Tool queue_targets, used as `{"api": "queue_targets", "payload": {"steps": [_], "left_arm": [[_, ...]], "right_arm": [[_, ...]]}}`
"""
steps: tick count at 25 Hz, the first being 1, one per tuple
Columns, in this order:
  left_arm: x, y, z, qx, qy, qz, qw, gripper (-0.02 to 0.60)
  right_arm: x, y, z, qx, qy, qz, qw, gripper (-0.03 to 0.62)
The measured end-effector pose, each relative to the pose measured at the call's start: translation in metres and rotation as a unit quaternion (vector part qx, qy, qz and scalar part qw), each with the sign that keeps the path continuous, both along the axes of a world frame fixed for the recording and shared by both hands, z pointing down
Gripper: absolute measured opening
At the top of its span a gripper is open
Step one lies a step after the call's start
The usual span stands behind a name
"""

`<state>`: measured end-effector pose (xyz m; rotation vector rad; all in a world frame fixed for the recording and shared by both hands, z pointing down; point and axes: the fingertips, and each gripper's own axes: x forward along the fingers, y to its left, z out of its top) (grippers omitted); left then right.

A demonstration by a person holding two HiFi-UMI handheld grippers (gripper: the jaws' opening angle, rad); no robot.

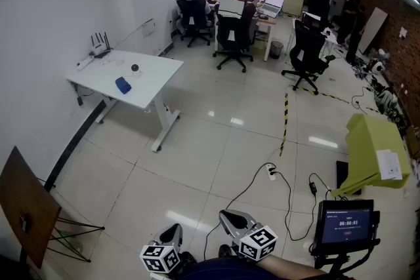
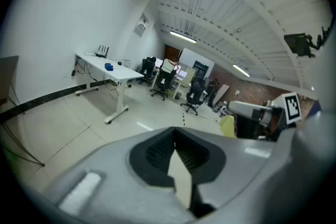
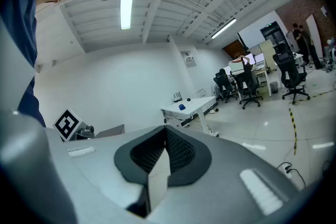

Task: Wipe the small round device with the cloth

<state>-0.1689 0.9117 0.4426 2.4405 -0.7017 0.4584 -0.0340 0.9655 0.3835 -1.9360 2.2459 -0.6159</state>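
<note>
Table (image 1: 157,72): white, far across floor, well apart from me.
My left gripper (image 1: 172,233), right gripper (image 1: 228,218): low by my body, jaws of both closed together, nothing between them.
Cloth (image 1: 123,84): blue, lying on table near its edge, no gripper near it.
Device (image 1: 134,67): small, dark, round, on table near cloth, apart from it.
Progress, my judgement: no wiping begun. Left to do: reach table, take cloth, wipe device.
</note>
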Motion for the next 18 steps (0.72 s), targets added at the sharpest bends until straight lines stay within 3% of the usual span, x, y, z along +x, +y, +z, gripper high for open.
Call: {"api": "queue_targets", "payload": {"steps": [6, 18], "left_arm": [[0.006, 0.008, 0.007, 0.001, 0.002, -0.004, 1.0, 0.003], [0.024, 0.009, 0.007, -0.003, -0.014, -0.054, 0.9985, 0.003]], "right_arm": [[0.009, 0.006, -0.002, 0.037, -0.033, 0.0, 0.999, 0.011], [0.037, -0.007, 0.007, 0.016, -0.051, -0.042, 0.998, 0.011]]}}
